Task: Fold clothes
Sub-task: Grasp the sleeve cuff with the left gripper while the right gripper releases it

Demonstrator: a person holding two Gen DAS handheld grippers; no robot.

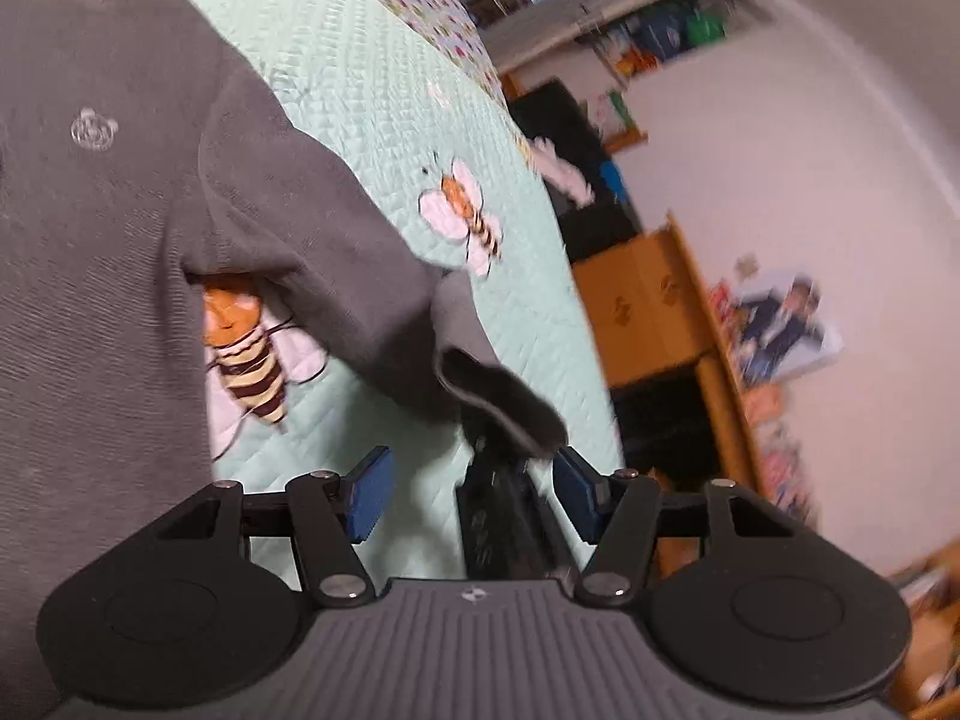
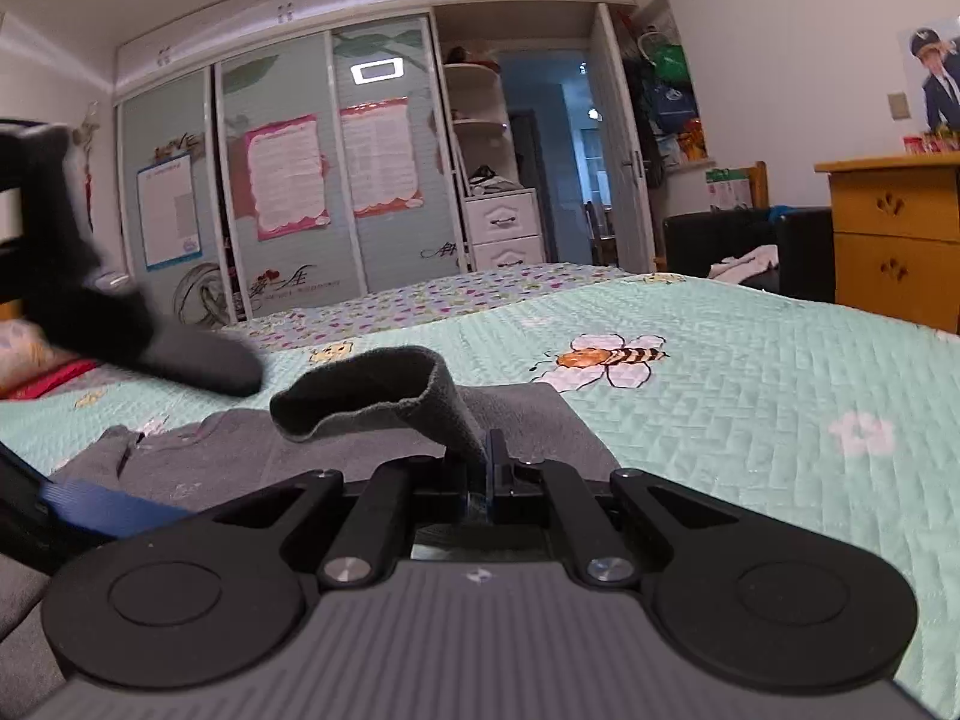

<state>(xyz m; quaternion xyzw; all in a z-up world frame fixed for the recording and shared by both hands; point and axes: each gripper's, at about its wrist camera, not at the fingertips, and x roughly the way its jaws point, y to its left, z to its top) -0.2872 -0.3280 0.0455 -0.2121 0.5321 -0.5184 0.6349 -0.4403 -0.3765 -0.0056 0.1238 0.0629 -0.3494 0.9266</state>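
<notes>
Right gripper [image 2: 485, 468] fingers pinched on sleeve cuff [image 2: 384, 390] of grey sweater [image 1: 120, 192], lifted for folding inward. Left gripper [image 1: 474, 492] fingers spread, empty, cuff just ahead. Beyond fingers, sweater flat on bed [image 2: 750, 420].

In my right wrist view the quilt [image 2: 750, 420] lies bare across the right half of the frame, free room for my tongs. At upper left my other tongs [image 2: 90, 312] block the way. In my left wrist view, bare quilt shows between the blue pads [image 1: 369, 495]; the grey sweater [image 1: 120, 240] fills the left, its sleeve cuff [image 1: 498, 396] lifted at centre
</notes>
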